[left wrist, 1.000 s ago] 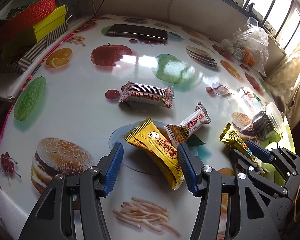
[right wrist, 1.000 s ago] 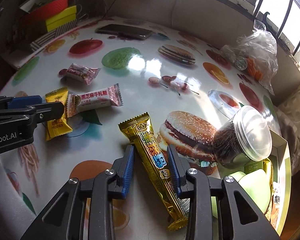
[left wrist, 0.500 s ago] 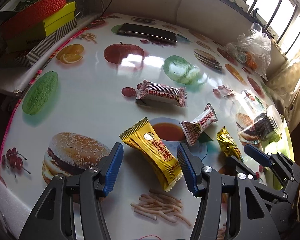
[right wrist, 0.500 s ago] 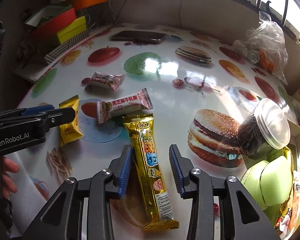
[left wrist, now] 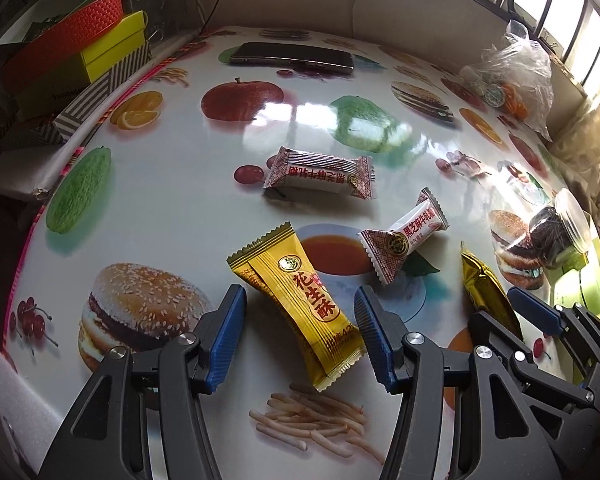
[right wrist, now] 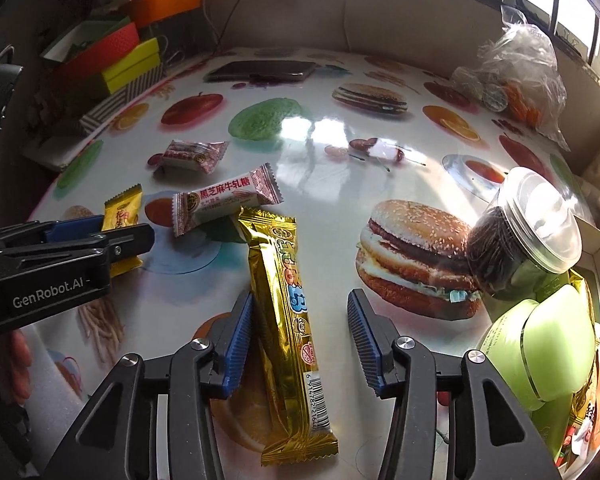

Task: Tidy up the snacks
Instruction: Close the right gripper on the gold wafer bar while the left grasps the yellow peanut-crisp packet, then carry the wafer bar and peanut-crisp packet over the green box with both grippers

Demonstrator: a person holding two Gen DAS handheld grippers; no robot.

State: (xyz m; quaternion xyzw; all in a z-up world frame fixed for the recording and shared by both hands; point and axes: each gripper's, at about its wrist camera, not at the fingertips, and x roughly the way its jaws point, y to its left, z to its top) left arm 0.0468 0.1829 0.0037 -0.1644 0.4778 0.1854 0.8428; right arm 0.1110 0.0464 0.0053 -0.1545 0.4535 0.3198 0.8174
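Both grippers stand open: the left gripper [left wrist: 300,332] straddles a yellow peanut-candy packet [left wrist: 300,300] without pressing it, while the right gripper [right wrist: 300,332] frames a gold bar [right wrist: 288,320], its left pad touching. Near the table's [right wrist: 320,184] right edge, a clear-lidded jar [right wrist: 516,236] holds dark contents. The left gripper's body reads "GenRobot.AI".

Yellow packet [left wrist: 300,300], gold bar [right wrist: 288,320] and two white candies [left wrist: 320,172] lie flat.

Two white candies [left wrist: 319,173], two gold snack packets [right wrist: 288,320]
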